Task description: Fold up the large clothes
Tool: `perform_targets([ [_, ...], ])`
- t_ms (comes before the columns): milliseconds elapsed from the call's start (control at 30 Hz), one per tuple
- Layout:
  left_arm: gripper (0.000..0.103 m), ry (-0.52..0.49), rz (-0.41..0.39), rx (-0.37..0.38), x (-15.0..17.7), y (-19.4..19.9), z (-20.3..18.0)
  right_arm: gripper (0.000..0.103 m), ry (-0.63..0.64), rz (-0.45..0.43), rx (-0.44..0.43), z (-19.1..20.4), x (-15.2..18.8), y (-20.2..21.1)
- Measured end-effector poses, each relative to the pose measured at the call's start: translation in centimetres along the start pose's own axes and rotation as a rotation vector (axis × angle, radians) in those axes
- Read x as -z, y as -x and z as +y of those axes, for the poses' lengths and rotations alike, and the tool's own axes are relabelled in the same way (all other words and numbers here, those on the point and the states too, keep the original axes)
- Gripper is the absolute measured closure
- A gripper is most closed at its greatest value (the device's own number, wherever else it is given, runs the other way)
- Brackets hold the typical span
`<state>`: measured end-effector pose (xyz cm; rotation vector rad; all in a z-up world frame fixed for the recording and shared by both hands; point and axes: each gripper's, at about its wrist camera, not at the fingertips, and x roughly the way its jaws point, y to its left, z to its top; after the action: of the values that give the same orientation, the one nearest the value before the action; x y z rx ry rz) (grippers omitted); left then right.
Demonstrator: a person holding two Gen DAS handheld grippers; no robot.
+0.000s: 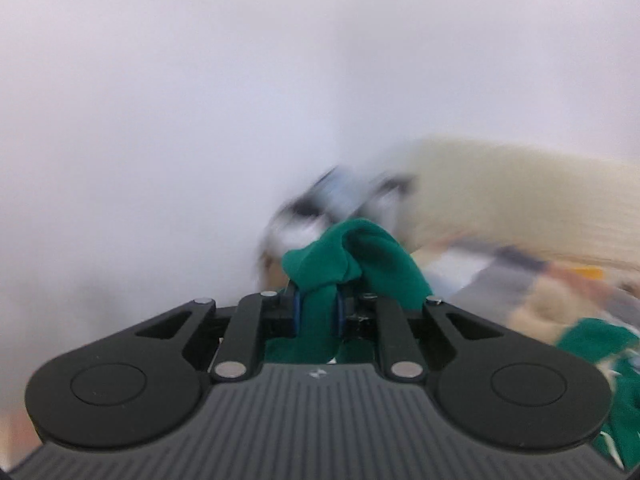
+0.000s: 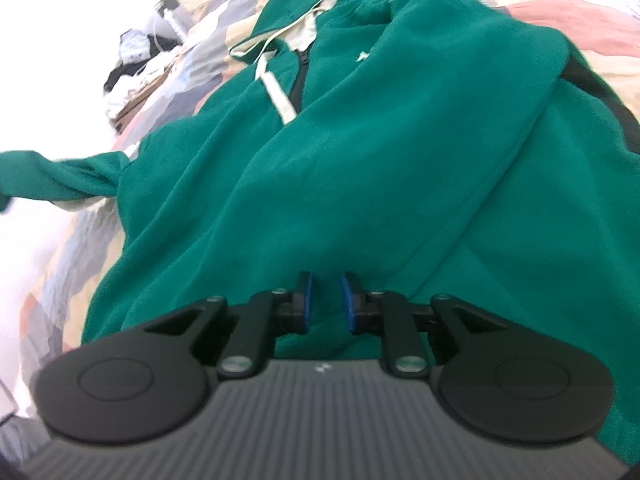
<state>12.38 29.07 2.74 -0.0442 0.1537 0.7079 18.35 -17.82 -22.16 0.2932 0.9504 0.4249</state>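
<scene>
A large green zip hoodie (image 2: 360,140) with a cream hood lining and drawstrings lies spread on a patchwork bedspread (image 2: 560,12). My right gripper (image 2: 327,296) sits at its near edge, blue pads closed on a fold of the green fabric, and creases run out from it. One sleeve (image 2: 48,180) stretches off to the left of that view. In the blurred left wrist view, my left gripper (image 1: 318,300) is shut on a bunch of green cloth (image 1: 352,256), which bulges past the pads. More of the hoodie (image 1: 592,344) shows low on the right.
A white wall fills most of the left wrist view, with a cream surface (image 1: 500,200) and the bedspread (image 1: 520,280) at right. Dark and white clutter (image 2: 132,64) lies beside the bed at the far left of the right wrist view.
</scene>
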Motion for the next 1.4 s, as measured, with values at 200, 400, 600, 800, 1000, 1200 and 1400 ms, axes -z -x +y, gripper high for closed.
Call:
perform_targets([
  [200, 0.085, -0.299, -0.264, 0.364, -5.8, 11.5, -12.2, 0.083, -0.052, -0.049, -0.017, -1.0, -0.3, 2.3],
  [400, 0.085, -0.470, -0.277, 0.758, -2.4, 19.7, -23.1, 0.083, -0.109, -0.135, -0.002, -2.8, -0.7, 5.1],
  [600, 0.085, -0.481, -0.032, 0.987, 8.4, 23.0, -30.6, 0.082, -0.191, -0.220, 0.055, -6.1, -1.3, 7.5],
  [800, 0.084, -0.358, 0.299, 1.009, 18.3, 20.0, -32.1, 0.082, -0.252, -0.281, 0.110, -9.5, -2.1, 8.7],
  [1000, 0.041, -0.292, 0.483, 1.032, 19.6, 18.6, -30.4, 0.082, -0.269, -0.286, 0.107, -10.4, -2.5, 8.5],
  [1200, 0.025, -0.099, 0.513, 1.066, 16.7, 17.6, -25.1, 0.082, -0.231, -0.313, 0.102, -9.4, -2.4, 9.2],
  [1400, 0.025, 0.045, 0.546, 0.815, 15.8, 12.8, -21.4, 0.056, -0.097, -0.348, 0.058, -6.6, -2.6, 10.0],
])
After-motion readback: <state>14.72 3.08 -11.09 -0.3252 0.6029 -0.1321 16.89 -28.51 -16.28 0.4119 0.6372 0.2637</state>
